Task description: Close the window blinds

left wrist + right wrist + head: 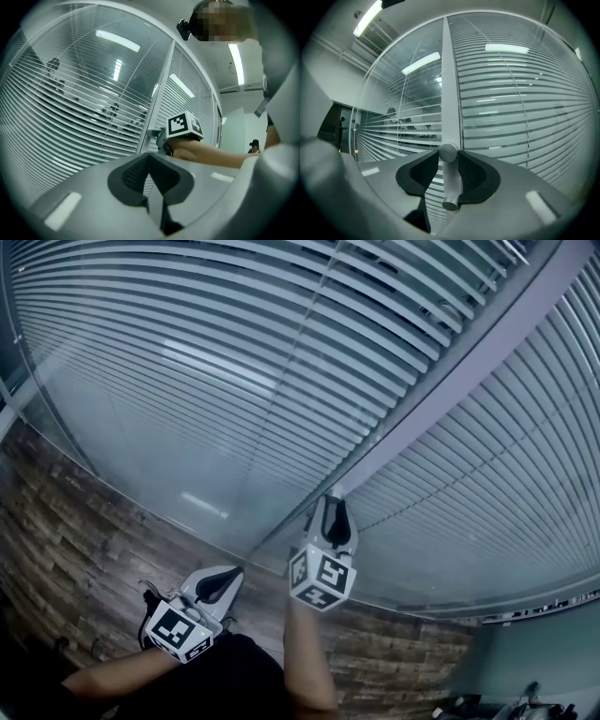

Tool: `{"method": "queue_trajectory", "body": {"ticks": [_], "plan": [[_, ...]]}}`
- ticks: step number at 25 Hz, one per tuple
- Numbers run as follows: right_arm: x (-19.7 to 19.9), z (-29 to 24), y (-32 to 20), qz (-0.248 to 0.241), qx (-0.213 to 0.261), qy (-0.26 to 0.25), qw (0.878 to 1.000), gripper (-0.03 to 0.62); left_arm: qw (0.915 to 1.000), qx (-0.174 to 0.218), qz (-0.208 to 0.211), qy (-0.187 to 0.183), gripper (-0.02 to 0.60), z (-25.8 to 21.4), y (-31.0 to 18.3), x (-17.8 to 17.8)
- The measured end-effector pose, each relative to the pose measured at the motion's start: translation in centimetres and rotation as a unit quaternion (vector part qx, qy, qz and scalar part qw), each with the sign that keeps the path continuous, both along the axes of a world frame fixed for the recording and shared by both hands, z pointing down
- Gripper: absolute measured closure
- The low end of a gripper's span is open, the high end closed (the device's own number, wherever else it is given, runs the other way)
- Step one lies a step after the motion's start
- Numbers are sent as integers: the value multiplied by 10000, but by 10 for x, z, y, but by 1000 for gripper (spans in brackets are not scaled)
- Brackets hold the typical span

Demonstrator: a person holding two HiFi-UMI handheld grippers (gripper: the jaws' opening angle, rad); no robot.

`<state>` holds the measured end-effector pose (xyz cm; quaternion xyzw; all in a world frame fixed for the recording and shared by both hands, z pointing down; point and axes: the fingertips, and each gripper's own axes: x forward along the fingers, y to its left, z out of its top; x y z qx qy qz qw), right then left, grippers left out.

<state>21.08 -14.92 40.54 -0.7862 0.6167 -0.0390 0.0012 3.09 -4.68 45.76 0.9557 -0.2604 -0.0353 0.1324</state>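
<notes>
Setting: a glazed wall of two panes, parted by a grey post (pixel 441 390) that runs from the far upper right down to the grippers. A wood-plank floor (pixel 84 521) lies at the near left.
Left blinds (pixel 187 324): horizontal slats behind the pane left of the post. In the right gripper view they stand thin and edge-on, with gaps wide enough to show a room and figures beyond.
Right blinds (pixel 506 465): slats behind the pane right of the post. Their broad pale faces are turned toward the glass, with only narrow dark lines between them.
Knob (pixel 448 152): a silver piece with a rounded head and a short rod, standing out from the post low down, between the two panes.
Right gripper (pixel 333 502): points level at the post. Its jaws are clenched on the knob, one pad on each side of the round head, and the rod lies between the pads along their length.
Marker cube (pixel 323 579): sits on the near end of the right gripper, with the person's forearm (pixel 309 662) just behind it.
Left gripper (pixel 234 571): held near and to the left of the right one, short of the glass and touching nothing. Its jaws are closed together at the tips with nothing between them.
Left gripper view: looks past its own closed jaws at the left blinds, the post and the right gripper's marker cube at the post.
Which blinds the knob serves: cannot tell.
</notes>
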Motion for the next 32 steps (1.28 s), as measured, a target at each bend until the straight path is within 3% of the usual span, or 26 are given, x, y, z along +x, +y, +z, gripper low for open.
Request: {"method": "queue_trajectory", "body": {"ticks": [9, 15, 21, 24, 27, 30, 32], "plan": [[1, -2, 1, -203, -258, 732, 9968, 460, 9999, -116, -12, 24, 583, 6, 6, -5], [2, -2, 0, -477, -654, 1392, 9869, 459, 10000, -34, 53, -4, 583, 3, 9, 1], [-1, -4, 1, -426, -988, 2487, 9626, 462, 10000, -3, 53, -14, 583, 1, 13, 1], [-2, -2, 1, -384, -1188, 3067, 9436, 464, 9997, 222, 89, -110, 583, -2, 17, 2], [-3, -3, 1, -416, -1293, 3402, 9305, 464, 9994, 255, 158, -161, 583, -1, 21, 4], [-5, -3, 2, -448, -1257, 3362, 9323, 461, 9996, 209, 150, -108, 583, -2, 22, 4], [-6, -5, 3, -483, -1119, 2990, 9464, 456, 9998, 156, 127, -72, 583, -2, 21, 3]]}}
